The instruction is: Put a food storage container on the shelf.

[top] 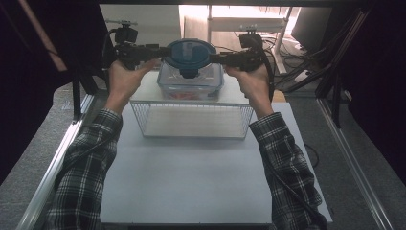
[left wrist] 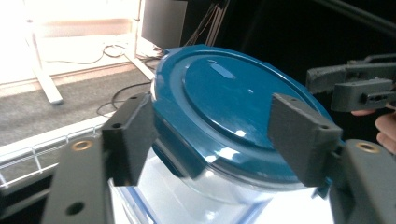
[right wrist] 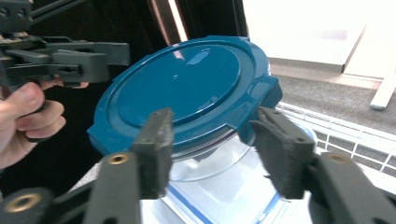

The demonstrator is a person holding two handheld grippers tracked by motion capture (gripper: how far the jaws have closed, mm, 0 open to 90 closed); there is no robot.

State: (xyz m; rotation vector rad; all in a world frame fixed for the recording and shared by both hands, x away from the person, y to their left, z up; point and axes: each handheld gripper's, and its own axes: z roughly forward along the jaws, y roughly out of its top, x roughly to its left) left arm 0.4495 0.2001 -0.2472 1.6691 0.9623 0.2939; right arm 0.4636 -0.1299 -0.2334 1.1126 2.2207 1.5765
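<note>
2 containers stand stacked at the far middle of the table: 1 round clear container with a blue lid on top of 1 square clear container. 1 white wire basket sits just nearer. 2 grippers: left gripper, right gripper.

One camera sits high on my side, looking forward and down over the surface. The other two ride my tongs, close in from opposite sides — both share the blue lid, each catching the other's tongs beyond it.
</note>
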